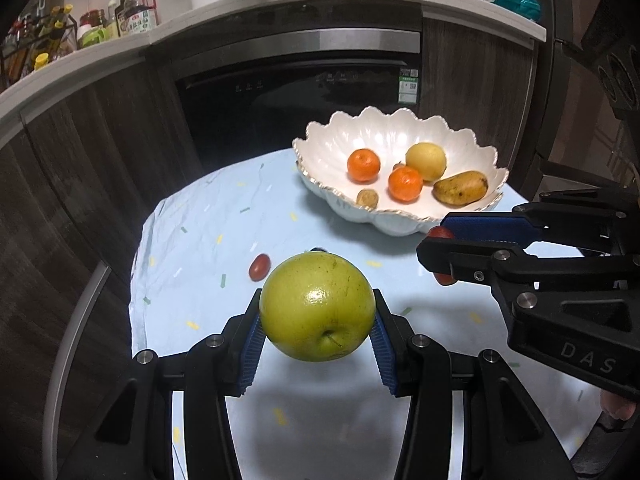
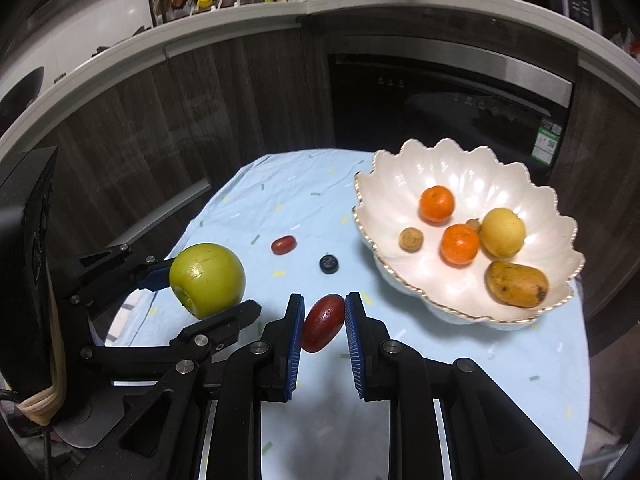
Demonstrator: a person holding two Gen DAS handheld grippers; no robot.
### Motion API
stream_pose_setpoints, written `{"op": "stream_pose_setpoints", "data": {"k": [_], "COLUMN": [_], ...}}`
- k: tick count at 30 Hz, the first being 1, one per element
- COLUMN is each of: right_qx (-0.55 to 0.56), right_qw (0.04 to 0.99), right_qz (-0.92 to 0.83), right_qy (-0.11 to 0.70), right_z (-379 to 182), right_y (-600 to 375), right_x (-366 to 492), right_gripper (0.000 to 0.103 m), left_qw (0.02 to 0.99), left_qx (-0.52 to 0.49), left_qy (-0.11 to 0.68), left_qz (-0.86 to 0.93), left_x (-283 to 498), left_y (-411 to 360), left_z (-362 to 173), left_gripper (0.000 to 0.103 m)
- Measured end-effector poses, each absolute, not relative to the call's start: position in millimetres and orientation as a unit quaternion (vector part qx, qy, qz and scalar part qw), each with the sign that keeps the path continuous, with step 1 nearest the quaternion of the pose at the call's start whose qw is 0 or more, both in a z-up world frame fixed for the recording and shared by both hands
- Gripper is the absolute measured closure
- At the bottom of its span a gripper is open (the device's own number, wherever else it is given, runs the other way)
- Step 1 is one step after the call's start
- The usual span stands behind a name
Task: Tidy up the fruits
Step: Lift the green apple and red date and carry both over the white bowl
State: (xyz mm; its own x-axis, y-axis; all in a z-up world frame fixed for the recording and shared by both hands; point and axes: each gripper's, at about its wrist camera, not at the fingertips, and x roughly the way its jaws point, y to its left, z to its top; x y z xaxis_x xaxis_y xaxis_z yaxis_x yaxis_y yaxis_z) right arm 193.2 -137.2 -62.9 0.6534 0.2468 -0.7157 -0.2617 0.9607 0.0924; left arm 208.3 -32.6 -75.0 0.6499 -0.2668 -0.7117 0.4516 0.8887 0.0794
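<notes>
My left gripper [image 1: 318, 316] is shut on a green apple [image 1: 318, 306] and holds it above the light blue cloth; the apple also shows in the right wrist view [image 2: 207, 280]. My right gripper [image 2: 323, 312] is shut on a dark red date [image 2: 322, 322], seen as red bits [image 1: 440, 233] between its fingers in the left wrist view. A white scalloped bowl [image 2: 384, 184] at the right holds two oranges, a lemon [image 2: 503, 232], a brown mango [image 2: 517, 284] and a walnut. A second red date [image 2: 283, 245] and a blueberry [image 2: 329, 264] lie on the cloth.
The small round table under the blue cloth [image 2: 280, 196] stands before dark cabinets and an oven [image 1: 296, 96]. A counter above carries bottles [image 1: 136, 16] and a rack. A black stand [image 2: 28, 260] is at the left of the right wrist view.
</notes>
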Motion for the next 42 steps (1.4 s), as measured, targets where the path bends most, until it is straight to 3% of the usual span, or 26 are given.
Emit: {"op": "stream_pose_setpoints", "data": {"k": [42], "right_qx": [0.048], "right_qw": [0.939], "right_qz": [0.062], "right_qy": [0.334], "right_z": [-10], "right_y": [-248], "right_x": [183], "right_gripper": [0.081], "left_qw": [0.905], "left_qx": [0.131], "left_qy": [0.333], "left_qz": [-0.231], "left_x": [219], "left_y": [-124], "left_z": [-19], "left_gripper": [0.055]}}
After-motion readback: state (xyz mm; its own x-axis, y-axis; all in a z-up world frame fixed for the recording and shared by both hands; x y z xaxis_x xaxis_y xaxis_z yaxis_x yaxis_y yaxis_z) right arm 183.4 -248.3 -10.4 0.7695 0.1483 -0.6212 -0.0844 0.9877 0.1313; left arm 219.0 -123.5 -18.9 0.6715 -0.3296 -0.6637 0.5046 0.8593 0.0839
